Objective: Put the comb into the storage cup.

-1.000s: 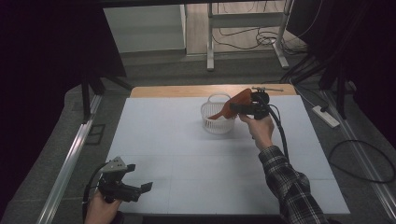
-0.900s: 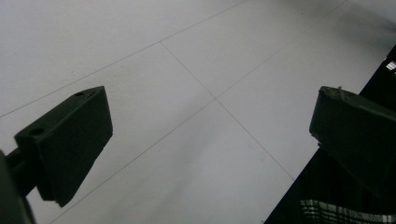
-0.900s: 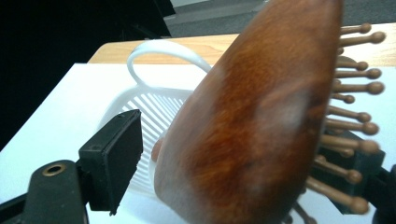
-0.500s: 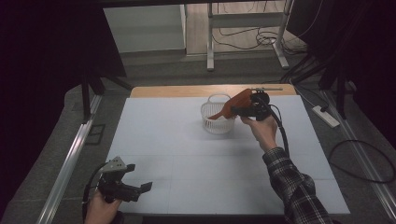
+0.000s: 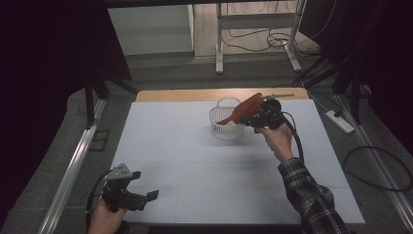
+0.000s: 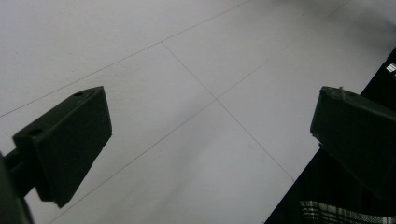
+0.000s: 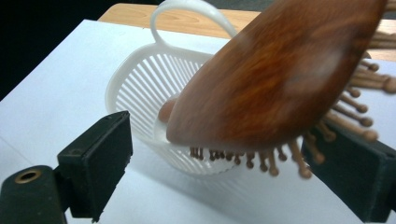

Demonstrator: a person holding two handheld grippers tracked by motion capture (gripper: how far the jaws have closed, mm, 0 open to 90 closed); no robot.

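The right gripper [image 5: 251,118] hovered just beside the white basket [image 5: 227,127] at the far side of the table [image 5: 160,146], with the wooden brush [image 5: 244,108] slanting over the basket's rim. In the right gripper view the brush [image 7: 285,74] lay between the jaws, its bristles toward the right jaw, while the left jaw stood clear of the wooden back; the jaws had just been opening, and the blur suggested the brush was slipping free rather than clamped. Its long axis ran from the head near the gripper down and away into the basket [image 7: 140,88], where the handle end appeared to rest already. So the brush lay ahead of and slightly left of the right gripper, pointing into the basket, and a release looked likely to let the head tip in or lean on the rim. The left gripper [image 5: 134,192] was well apart at the near left corner, jaws wide and empty over bare table [image 6: 187,70], so the right hand was plainly the nearer one
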